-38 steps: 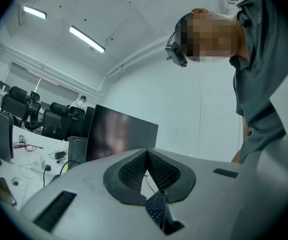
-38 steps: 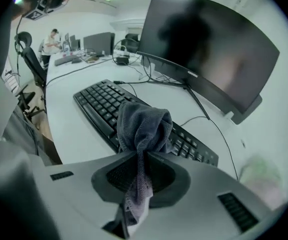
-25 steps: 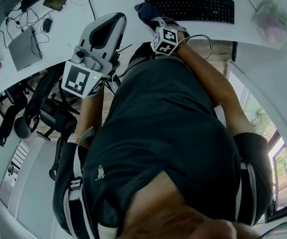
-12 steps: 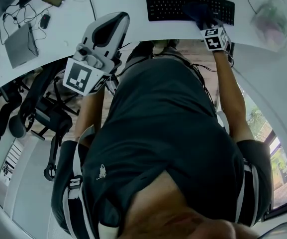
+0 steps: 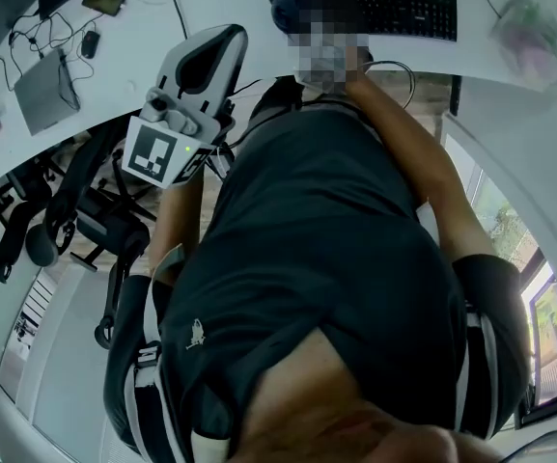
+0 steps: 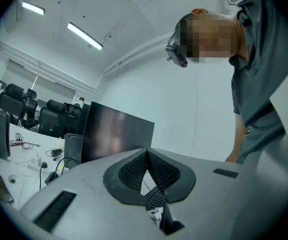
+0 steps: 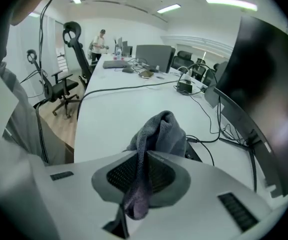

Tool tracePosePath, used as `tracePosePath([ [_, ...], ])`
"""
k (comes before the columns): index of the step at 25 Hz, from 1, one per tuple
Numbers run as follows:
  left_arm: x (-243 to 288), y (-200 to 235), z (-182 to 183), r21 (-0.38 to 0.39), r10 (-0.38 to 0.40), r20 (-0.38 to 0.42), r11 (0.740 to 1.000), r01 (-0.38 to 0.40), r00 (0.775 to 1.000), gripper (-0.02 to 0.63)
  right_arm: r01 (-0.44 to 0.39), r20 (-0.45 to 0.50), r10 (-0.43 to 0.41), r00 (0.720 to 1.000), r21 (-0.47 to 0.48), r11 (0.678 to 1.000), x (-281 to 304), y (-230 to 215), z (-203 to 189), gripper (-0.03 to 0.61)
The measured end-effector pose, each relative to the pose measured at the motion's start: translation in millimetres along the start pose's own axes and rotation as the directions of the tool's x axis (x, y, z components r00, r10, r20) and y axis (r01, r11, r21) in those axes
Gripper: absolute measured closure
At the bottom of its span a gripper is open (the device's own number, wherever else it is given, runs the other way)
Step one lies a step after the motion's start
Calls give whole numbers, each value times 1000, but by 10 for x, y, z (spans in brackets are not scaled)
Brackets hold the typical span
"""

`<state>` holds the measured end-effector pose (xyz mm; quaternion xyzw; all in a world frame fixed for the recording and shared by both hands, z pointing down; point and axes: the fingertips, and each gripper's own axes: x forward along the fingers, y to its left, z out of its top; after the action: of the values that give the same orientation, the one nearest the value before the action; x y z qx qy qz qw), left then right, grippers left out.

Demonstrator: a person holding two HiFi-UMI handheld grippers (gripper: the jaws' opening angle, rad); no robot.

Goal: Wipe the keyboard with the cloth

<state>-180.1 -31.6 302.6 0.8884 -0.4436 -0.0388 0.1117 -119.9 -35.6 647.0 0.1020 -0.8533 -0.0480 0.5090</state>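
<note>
Grey cloth (image 7: 156, 134): we pinched it in right gripper (image 7: 143, 156) at keyboard's (image 5: 403, 13) nine o'clock end | left gripper (image 6: 146, 151): jaws pressed together, empty | risk: cloth could snag on keys and slip free.

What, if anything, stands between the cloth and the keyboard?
Nothing visible does. The cloth, clamped in the right gripper, is at the left end of the keyboard in the head view, with no object between them.
</note>
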Motion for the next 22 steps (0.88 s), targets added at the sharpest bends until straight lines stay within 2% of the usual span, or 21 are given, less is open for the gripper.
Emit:
tracePosePath([
  [2,-7,1,6,-1,4,2,1000,-4,1000,609,20,-9,-19,1000,41,999,-36,-127,-126,532],
  [5,-20,5,1,-11,11,6,1000,-10,1000,609,97,-62,-89,994,149,984,-281,-476,-677,532],
  [9,-25,16,-17,-22,12,16,1000,-12,1000,609,258,-199,-203,959,308,916,-750,-973,-1610,532],
  [11,-17,14,-18,-28,11,19,1000,-10,1000,609,324,-271,-239,932,334,885,-924,-1107,-1892,532],
  [12,-13,16,-19,-29,11,19,1000,-10,1000,609,338,-290,-247,925,326,883,-952,-1128,-1925,532],
  [13,-6,20,-20,-29,11,19,1000,-10,1000,609,337,-291,-249,924,311,889,-929,-1114,-1882,532],
  [15,10,22,-23,-28,9,18,1000,-9,1000,609,295,-252,-228,941,276,915,-763,-982,-1595,532],
  [19,29,13,-23,-23,3,11,1000,-3,1000,609,163,-115,-149,982,126,978,-273,-514,-627,532],
  [22,30,25,-25,-19,4,5,1000,-4,1000,609,69,-37,-68,997,16,997,-16,-211,-62,532],
])
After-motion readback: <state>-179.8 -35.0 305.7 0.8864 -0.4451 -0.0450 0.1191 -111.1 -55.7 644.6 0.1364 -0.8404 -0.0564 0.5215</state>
